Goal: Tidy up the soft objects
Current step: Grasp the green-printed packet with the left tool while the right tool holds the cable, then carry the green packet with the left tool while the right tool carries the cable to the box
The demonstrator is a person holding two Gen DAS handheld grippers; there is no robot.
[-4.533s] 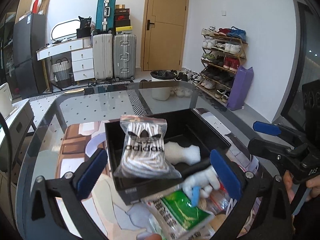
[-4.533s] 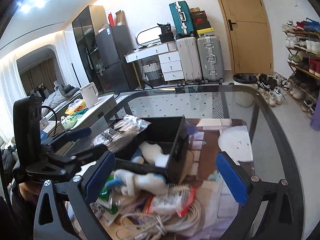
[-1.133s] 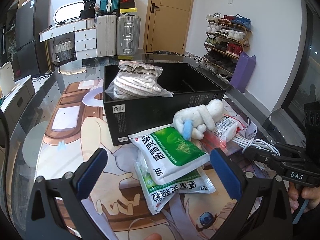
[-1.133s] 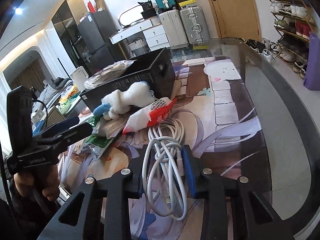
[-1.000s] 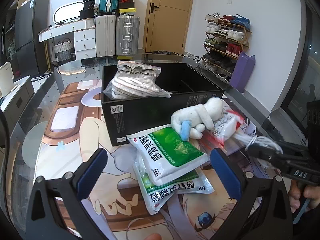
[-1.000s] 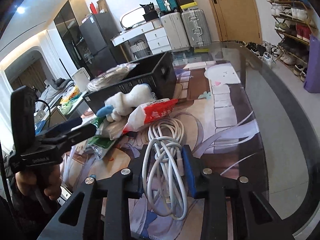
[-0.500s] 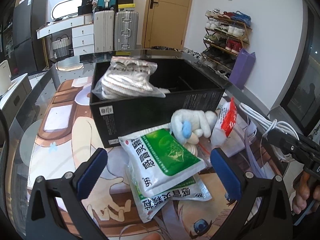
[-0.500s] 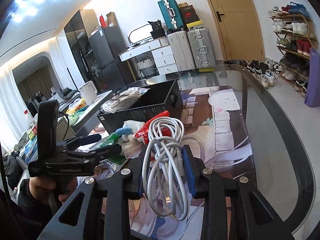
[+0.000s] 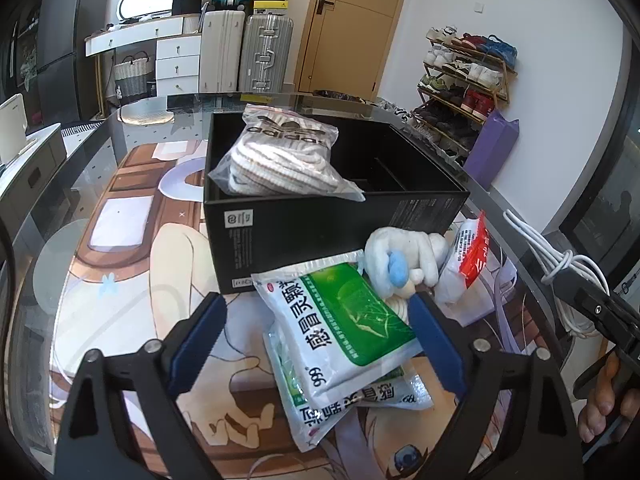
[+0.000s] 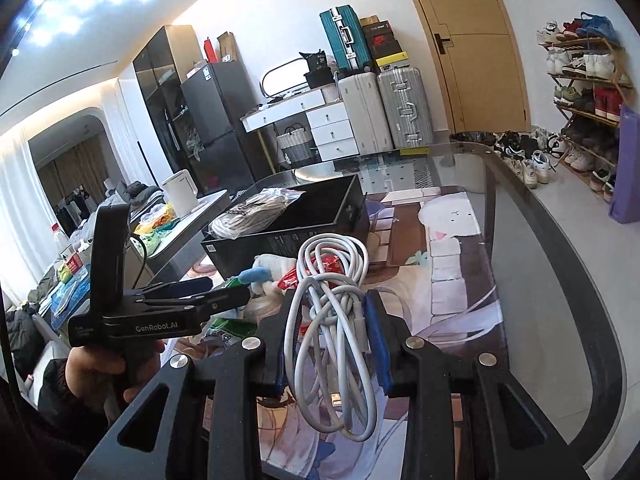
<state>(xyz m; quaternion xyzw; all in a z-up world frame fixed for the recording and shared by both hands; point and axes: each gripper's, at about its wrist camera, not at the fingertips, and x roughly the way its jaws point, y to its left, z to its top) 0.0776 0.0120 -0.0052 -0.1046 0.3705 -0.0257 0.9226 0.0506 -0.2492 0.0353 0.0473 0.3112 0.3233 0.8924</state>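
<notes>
Right hand-held gripper (image 10: 332, 344): pinching a coiled white cable (image 10: 332, 320) between its blue pads, bundle lifted off the worktop (image 10: 560, 320). Left hand-held gripper (image 9: 316, 336): fingers spread wide, nothing held — green-and-white sachets (image 9: 348, 328) lying between them. Just ahead of it, white plush toy (image 9: 400, 256) and a red-and-white packet (image 9: 468, 260). Beyond, black box (image 9: 320, 224) with a bagged pack of socks (image 9: 280, 160) resting on its rim.

At twelve o'clock beyond the glass counter (image 9: 100, 128) stand a white suitcase (image 9: 222, 50) and a silver suitcase (image 9: 266, 54) beside a wooden door (image 9: 352, 24). A shoe rack (image 9: 466, 76) at two o'clock, a purple bag (image 9: 490, 152) below it.
</notes>
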